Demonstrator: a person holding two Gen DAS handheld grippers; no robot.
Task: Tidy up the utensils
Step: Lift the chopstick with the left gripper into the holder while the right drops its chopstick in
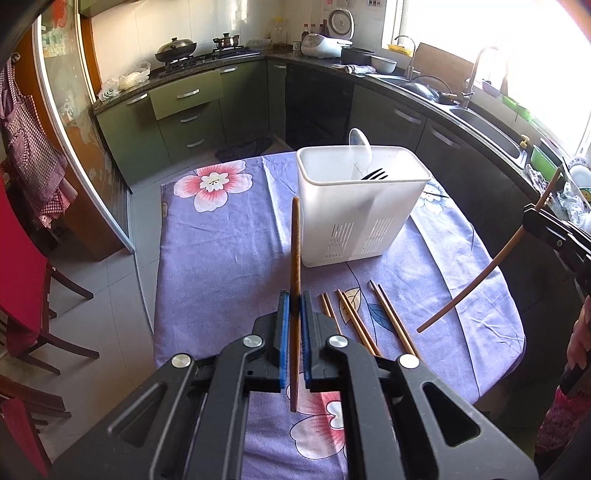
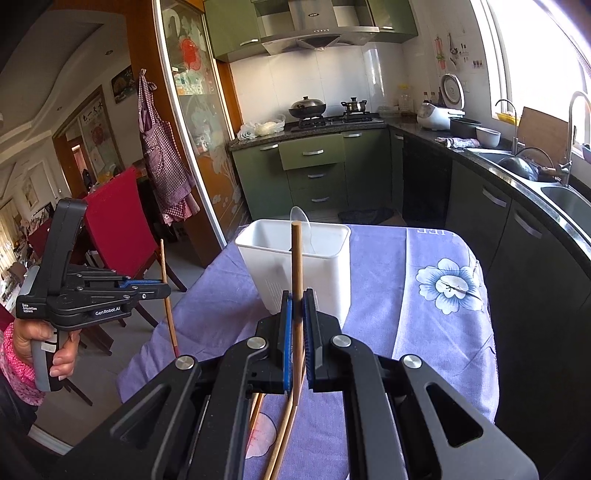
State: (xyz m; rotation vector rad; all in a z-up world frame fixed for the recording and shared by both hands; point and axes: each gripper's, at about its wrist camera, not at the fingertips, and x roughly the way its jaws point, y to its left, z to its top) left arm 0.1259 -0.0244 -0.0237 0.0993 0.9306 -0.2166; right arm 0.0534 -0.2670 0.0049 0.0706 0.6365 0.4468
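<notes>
We hold one chopstick in each gripper

Our left gripper and right gripper each pinch a chopstick upright, near the white utensil holder; more chopsticks lie on the tablecloth.

Purple floral tablecloth on the table. Green cabinets along the back wall. Lidded wok and small pot on the hob, range hood above. Rice cooker on the counter corner. Checked apron hanging by the door, red chair left. Sink and tap under the window.
</notes>
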